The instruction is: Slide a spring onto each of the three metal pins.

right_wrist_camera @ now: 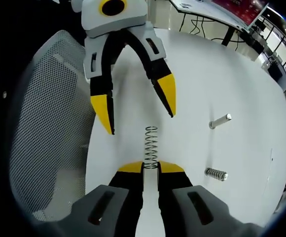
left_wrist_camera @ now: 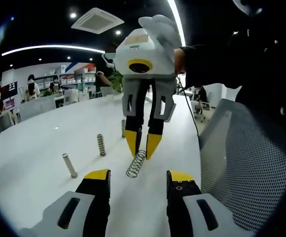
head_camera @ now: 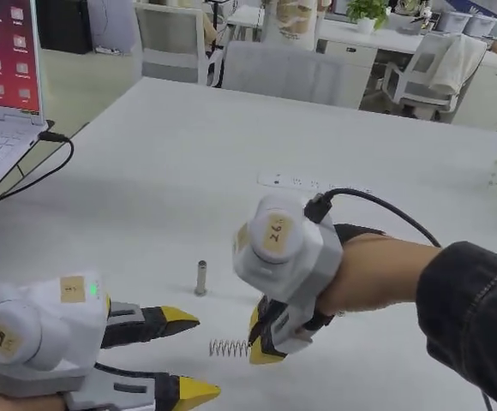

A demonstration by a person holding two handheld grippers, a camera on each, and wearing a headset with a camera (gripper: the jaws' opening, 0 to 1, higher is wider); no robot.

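Pinching the near end of a spring (right_wrist_camera: 151, 143) between its yellow tips, my right gripper (right_wrist_camera: 150, 167) is clamped on the coil. The coil lies flat on the white table (right_wrist_camera: 222, 64) and runs straight out toward 12 o'clock in the right gripper view. Beyond it at 12 o'clock, my left gripper (right_wrist_camera: 142, 122) faces back at me with its jaws spread wide, holding nothing. The spring's free end points into the gap between them, touching neither as far as I can see.

At 2 o'clock in that view a bare metal pin (right_wrist_camera: 220, 121) stands on the table, and at 3 o'clock a second pin (right_wrist_camera: 216, 174) already wears a coil. In the left gripper view a third pin (left_wrist_camera: 124, 128) stands behind those two, close beside the right gripper; I cannot tell whether it carries a coil.

In the head view a laptop (head_camera: 0, 86) sits toward 10 o'clock on the table, with a black cable (head_camera: 56, 163) plugged into its side.
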